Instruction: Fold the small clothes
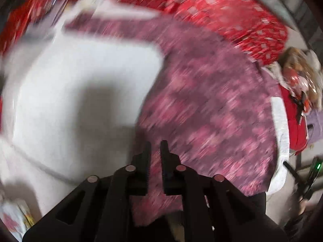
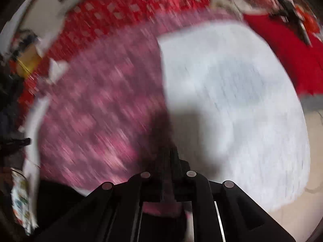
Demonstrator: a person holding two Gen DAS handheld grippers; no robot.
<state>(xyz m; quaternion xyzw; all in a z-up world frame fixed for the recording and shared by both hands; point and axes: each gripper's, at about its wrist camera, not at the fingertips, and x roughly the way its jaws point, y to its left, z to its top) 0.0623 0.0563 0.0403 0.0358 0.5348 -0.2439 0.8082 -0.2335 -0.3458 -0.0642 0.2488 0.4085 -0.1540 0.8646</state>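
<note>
So, early days imo: my pink patterned garment [image 1: 201, 92] lies mostly spread flat on the white cloth [image 1: 80, 80] covering the table, w/ one long strip, prob. a sleeve or leg, stretched toward 10 o'clock in the left wrist view. No neat fold shows yet; the first fold looks only begun, and all the rest is left to do.

My left hand-held gripper [image 1: 155, 151] has its jaws nearly together, a narrow gap left; pink fabric shows in that gap and bunches under the fingers at 6 o'clock, so I judge it pinches the near hem, though blur makes that unsure. The bulk of the garment runs from 12 to 3 o'clock of the tips.

My right hand-held gripper [image 2: 171, 157] is closed tight, w/ a pink fold of the garment [image 2: 97, 109] caught low between the fingers. From there the fabric spreads toward 9–11 o'clock, bare white cloth [image 2: 242, 100] toward 1–3 o'clock. A red patterned cloth [image 2: 131, 10] lies beyond at 12 o'clock.
</note>
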